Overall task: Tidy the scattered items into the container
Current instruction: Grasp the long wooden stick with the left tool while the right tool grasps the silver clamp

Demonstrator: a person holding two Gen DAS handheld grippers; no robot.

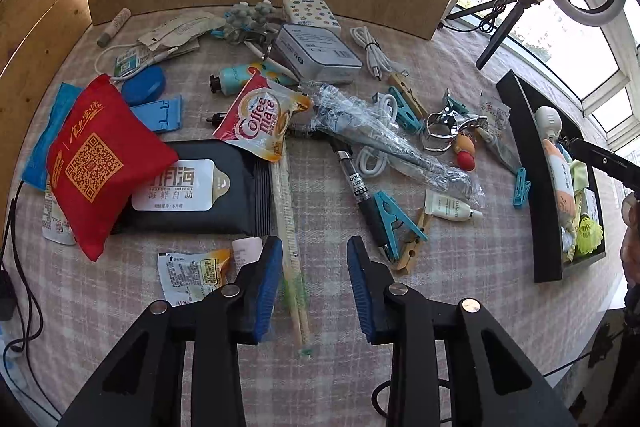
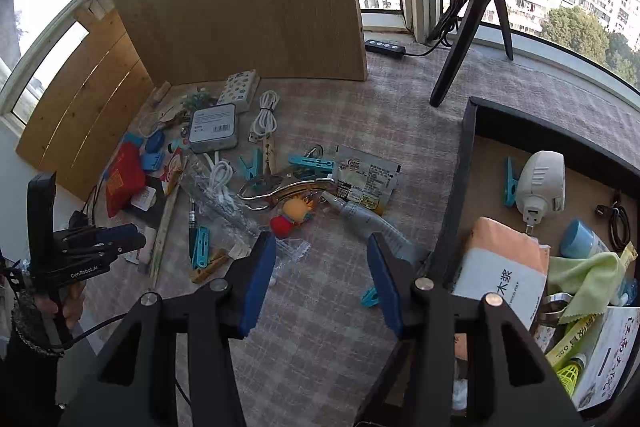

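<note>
Closest to my left lens, the left hand-held gripper (image 1: 314, 283) hangs over the table (image 1: 340, 367) with its blue pads apart and nothing pressed between them; a wrapped pair of chopsticks (image 1: 290, 247) lies on the cloth just inside the left pad. On the right view, the right hand-held gripper (image 2: 322, 281) also stands apart and empty, low in the frame over bare checked cloth.

The container (image 2: 464, 187), a black-walled box, fills the right side of the right view, already holding a tissue pack (image 2: 504, 267), a white device (image 2: 540, 183), a green cloth (image 2: 584, 279) and a blue clip (image 2: 509, 181).

The scattered items sit mid-frame in the left view: a black wipes pack (image 1: 192, 187), a red pouch (image 1: 102, 155) overlapping it at left, a grey tin (image 1: 316, 53) at upper centre, a Coffee mate sachet (image 1: 260, 119), a black pen (image 1: 362, 195), a small cream tube (image 1: 450, 207) and a blue clothes peg (image 1: 396, 217).
</note>
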